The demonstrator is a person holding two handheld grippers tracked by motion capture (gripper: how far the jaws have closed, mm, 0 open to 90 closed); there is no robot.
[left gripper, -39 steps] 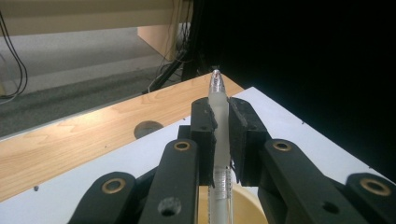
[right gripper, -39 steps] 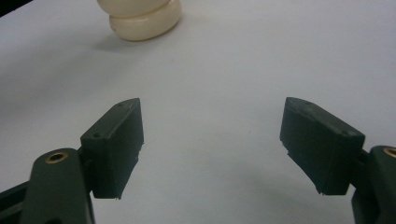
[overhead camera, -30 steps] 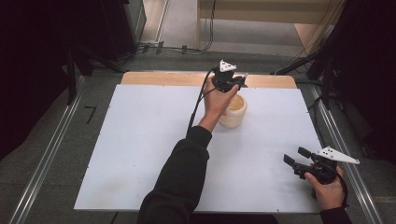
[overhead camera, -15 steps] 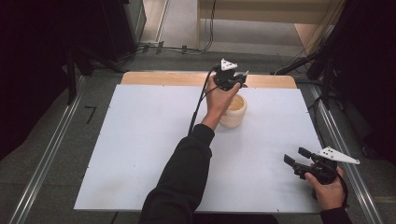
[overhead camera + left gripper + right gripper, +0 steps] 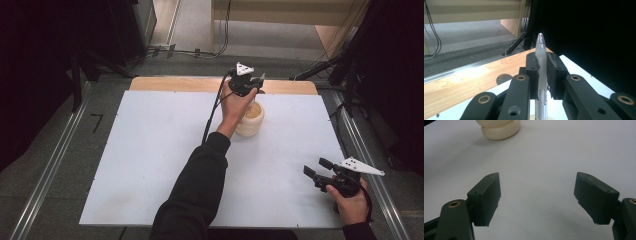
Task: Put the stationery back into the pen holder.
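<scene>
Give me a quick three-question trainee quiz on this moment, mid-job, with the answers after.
1. True or false: the right gripper is shut on a pen.
2. What does the left gripper hold? A) a spoon B) a translucent pen C) nothing
3. Fill in: in the high view, the left gripper is held above the cream-coloured ______ near the far side of the white table.

Key:
1. False; its jaws stand wide apart with nothing between them, low over the table.
2. B; the pen stands upright between the shut jaws.
3. Holder (a round, ridged cup).
</scene>
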